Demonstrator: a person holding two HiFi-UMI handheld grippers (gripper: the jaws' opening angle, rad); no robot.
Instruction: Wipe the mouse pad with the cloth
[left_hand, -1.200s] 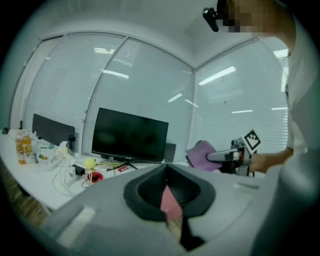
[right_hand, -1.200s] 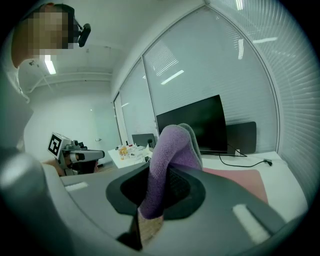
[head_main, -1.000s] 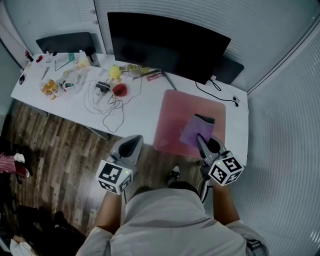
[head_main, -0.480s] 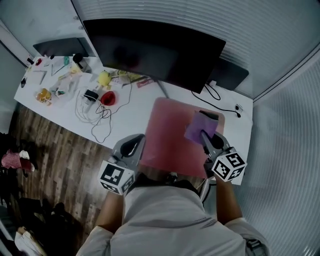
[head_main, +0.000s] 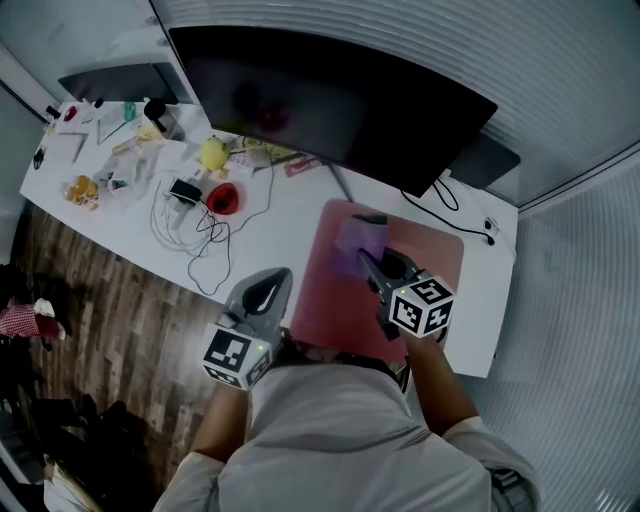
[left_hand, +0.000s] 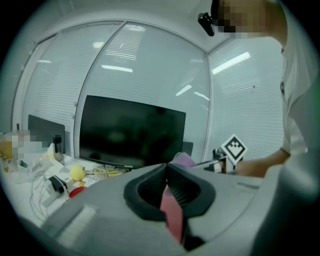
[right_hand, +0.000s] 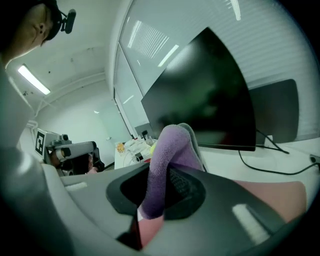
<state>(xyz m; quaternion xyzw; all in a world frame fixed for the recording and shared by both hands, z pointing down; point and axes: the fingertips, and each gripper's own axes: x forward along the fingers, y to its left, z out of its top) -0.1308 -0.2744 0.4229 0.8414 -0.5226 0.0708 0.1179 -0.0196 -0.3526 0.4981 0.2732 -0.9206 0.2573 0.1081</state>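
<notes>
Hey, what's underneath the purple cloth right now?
The pink mouse pad lies under the cloth, which the right gripper holds at the pad's far left part. The patch of pad directly beneath the cloth is covered, so its condition cannot be seen.

Off-task stuff: white desk (head_main: 285, 215) with screens, cables and small clutter.
Big black monitor (head_main: 330, 100) spans top centre, screen dark. A smaller dark screen (head_main: 120, 82) sits upper left, and a dark panel (head_main: 490, 160) shows behind the monitor's right end. Left of centre: yellow object (head_main: 212, 153), with a red object (head_main: 222, 197) just below it and a black adapter (head_main: 184, 190) beside that. Loose white cables (head_main: 195, 235) trail toward the near desk edge. A black cable (head_main: 447, 205) runs right from under the monitor. Small orange items (head_main: 80, 188) sit far left, too small to identify. Wood floor (head_main: 90, 290) lower left.
</notes>
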